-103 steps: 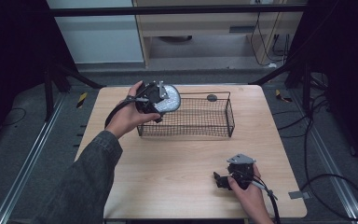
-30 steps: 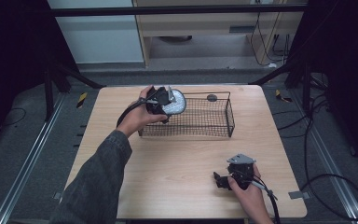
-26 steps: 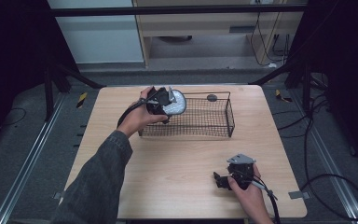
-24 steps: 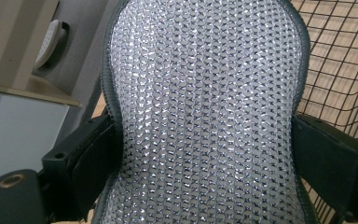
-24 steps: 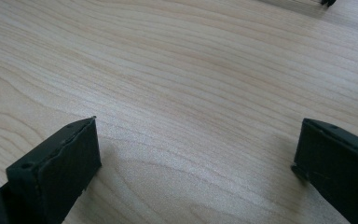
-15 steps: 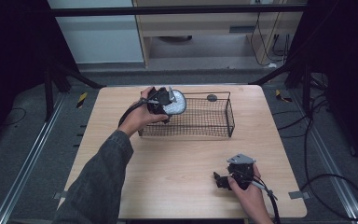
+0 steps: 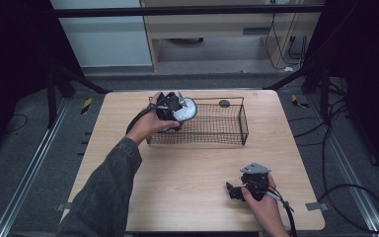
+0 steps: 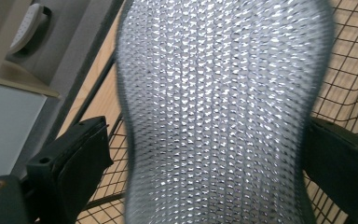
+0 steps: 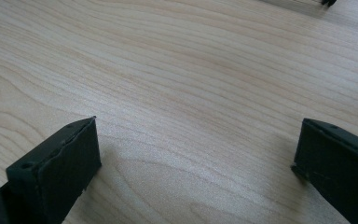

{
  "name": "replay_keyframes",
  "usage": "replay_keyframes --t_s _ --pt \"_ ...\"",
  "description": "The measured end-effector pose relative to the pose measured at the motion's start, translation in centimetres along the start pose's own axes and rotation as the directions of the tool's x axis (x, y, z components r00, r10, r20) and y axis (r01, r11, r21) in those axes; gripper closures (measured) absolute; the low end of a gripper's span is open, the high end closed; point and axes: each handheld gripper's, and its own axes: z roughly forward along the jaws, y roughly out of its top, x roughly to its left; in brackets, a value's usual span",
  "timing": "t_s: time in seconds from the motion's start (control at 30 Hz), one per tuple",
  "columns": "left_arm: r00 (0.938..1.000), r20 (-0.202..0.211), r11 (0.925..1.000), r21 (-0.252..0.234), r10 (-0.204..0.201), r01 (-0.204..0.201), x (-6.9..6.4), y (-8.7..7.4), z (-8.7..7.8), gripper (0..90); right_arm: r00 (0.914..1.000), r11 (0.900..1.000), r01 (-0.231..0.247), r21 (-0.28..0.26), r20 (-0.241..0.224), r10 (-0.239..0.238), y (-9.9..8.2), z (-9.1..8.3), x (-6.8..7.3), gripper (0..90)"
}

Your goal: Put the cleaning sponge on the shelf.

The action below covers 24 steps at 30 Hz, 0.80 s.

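A silver mesh pad is clamped between the left hand-held gripper jaws, above the wire basket; the right hand-held gripper is rested wide open, empty, on the bench.

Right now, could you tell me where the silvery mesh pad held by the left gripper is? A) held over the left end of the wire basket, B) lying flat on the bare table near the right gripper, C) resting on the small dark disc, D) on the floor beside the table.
A: the left gripper is shut on the silvery mesh pad over the left end of the wire basket.
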Motion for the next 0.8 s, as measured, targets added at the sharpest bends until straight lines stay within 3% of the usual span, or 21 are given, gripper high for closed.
replay_keyframes --t_s 0.37,0.8 --pt "0.9998 -0.001 0.9997 -0.013 -0.021 0.021 0.2 0.0 -0.3 3.6 1.0 1.0 0.0 -0.002 -0.001 0.0 0.0 0.0 0.0 0.4" --pt "0.9999 0.002 0.9996 -0.027 -0.013 0.013 -0.2 0.1 -1.1 4.5 1.0 1.0 0.001 0.0 0.0 -0.001 0.0 0.0 0.0 0.4"
